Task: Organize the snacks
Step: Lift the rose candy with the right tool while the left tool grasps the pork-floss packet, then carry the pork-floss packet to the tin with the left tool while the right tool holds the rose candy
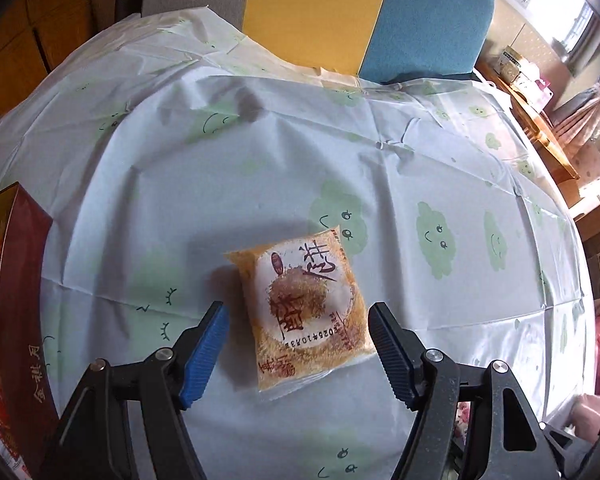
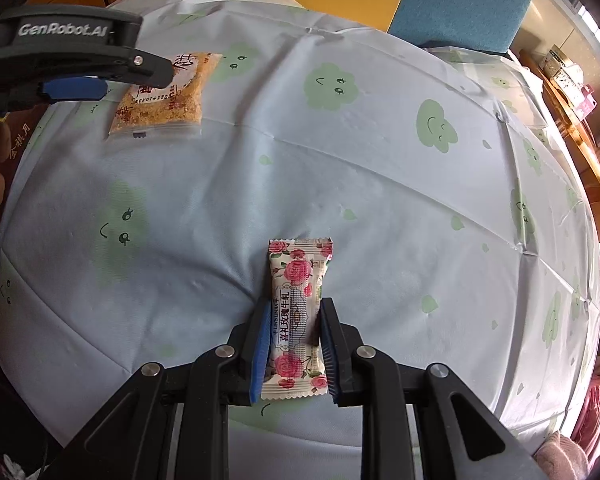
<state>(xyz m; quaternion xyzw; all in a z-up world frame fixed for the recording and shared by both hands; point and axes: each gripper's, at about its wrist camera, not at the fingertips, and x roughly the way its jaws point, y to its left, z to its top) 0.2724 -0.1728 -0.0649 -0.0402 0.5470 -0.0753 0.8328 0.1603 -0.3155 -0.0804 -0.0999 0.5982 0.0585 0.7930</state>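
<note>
Two snacks, one per gripper.
Rose-print candy is clamped lengthwise in right gripper; further off, orange pastry packet lies flat on tablecloth, bracketed untouched by released left gripper, long axis along fingers.

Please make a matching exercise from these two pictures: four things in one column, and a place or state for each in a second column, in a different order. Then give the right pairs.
Things
1. orange packet
2. rose packet
3. red box
4. left gripper

Places or states
A. pinched in the right gripper
B. at the table's left edge in the left wrist view
C. open, not touching anything
D. lying flat on the tablecloth, between open fingers

Pairs: 1-D, 2-A, 3-B, 4-C
</note>
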